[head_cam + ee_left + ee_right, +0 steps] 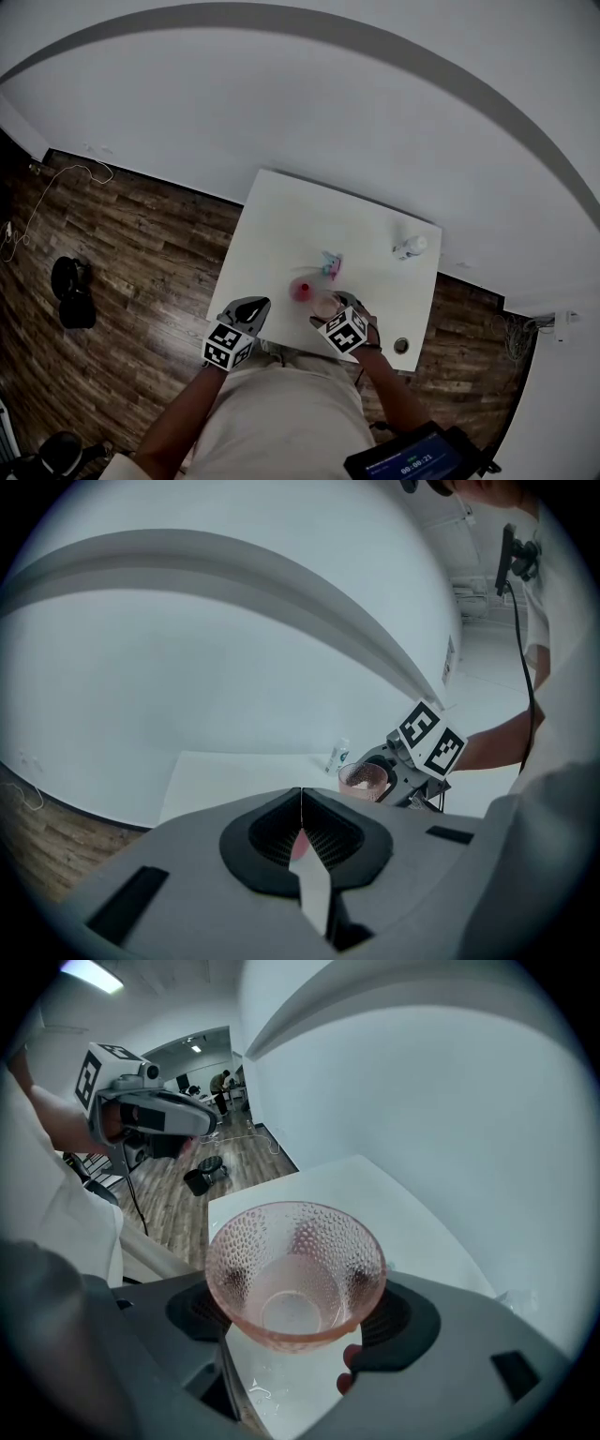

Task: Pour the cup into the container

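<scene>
Right now I am standing over the white table (281, 225), and everything is sitting near its front edge so I am able to reach it. My right gripper (298, 1321) is pointing steeply down. Its jaws are squeezing the pink bumpy cup (295, 1260) from both sides, so the cup is not slipping and its open mouth is facing up. I cannot tell if its bottom is touching the table. The cup is looking empty to me, so I am guessing the pouring is done or nearly done. My left gripper (301, 803) is hanging beside it with its jaws pressed together and nothing between them. I think it is waiting there so it does not bump the cup. A white bottle (410, 247) is standing well apart at the far corner. A small red round thing (302, 291) is lying just beside the cup. I am guessing it is the container, but it is too small to tell. A tiny colourful thing (330, 264) is lying near it.
</scene>
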A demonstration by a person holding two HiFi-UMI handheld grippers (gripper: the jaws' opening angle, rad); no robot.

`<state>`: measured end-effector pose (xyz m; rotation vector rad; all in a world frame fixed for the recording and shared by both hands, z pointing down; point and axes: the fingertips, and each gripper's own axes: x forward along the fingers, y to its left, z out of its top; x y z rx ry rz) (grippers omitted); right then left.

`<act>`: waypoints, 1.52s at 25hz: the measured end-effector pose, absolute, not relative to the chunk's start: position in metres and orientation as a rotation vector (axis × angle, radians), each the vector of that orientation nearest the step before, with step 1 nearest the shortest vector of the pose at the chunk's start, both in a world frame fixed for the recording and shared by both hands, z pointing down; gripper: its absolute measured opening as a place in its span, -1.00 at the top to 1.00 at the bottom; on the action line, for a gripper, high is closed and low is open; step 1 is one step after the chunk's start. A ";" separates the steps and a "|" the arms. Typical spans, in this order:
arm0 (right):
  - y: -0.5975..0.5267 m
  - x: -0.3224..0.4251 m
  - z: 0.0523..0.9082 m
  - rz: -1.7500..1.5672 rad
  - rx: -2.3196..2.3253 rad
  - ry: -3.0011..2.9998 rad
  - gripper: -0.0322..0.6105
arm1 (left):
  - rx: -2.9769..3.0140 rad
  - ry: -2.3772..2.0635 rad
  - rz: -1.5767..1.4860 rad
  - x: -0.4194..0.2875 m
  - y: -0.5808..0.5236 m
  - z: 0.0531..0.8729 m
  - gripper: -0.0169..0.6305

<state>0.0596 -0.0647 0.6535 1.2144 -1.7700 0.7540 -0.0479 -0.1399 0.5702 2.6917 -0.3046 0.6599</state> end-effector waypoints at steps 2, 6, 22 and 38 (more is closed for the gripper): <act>-0.065 0.060 0.657 0.772 1.197 -1.756 -0.28 | 2.694 -0.291 0.667 -0.045 -0.141 0.572 0.91; -0.068 0.057 0.661 0.797 1.168 -1.739 -0.28 | 2.693 -0.265 0.679 -0.040 -0.145 0.575 0.91; -0.078 0.051 0.682 0.868 1.030 -1.649 -0.28 | 2.718 -0.158 0.738 -0.029 -0.144 0.592 0.91; -0.068 0.043 0.687 0.961 0.859 -1.593 -0.28 | 2.712 -0.149 0.747 -0.031 -0.141 0.600 0.91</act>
